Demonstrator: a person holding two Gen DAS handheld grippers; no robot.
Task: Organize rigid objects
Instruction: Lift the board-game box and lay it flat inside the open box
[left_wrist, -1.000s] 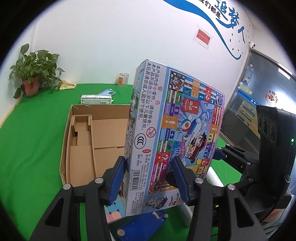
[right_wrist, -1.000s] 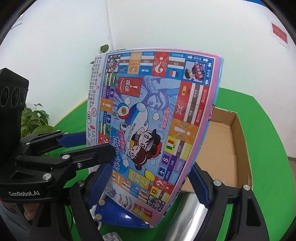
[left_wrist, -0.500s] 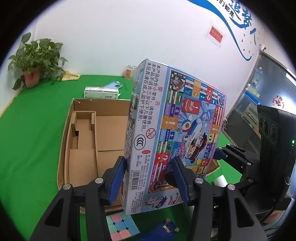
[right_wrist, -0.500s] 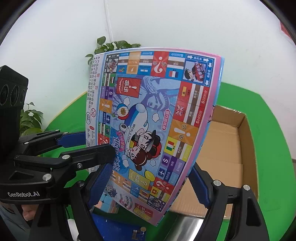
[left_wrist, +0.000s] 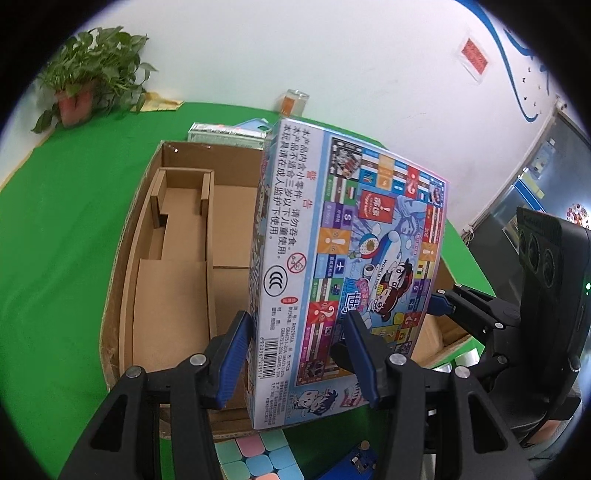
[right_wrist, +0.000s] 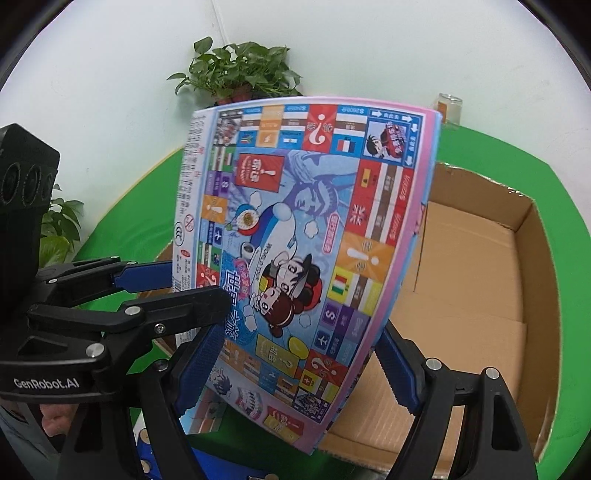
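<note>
Left wrist view gives me the game box (left_wrist: 343, 266) edge-on, my left gripper (left_wrist: 295, 360) clamped across its thin side above the cardboard box (left_wrist: 177, 258); a pastel cube (left_wrist: 255, 458) lies near. Right wrist view shows the right gripper (right_wrist: 295, 363) with jaws spread wide, gripping the box's broad face. Since earlier, the cardboard box sits closer beneath. I read "WORLD TOUR" and "GenRobot.AI".
</note>
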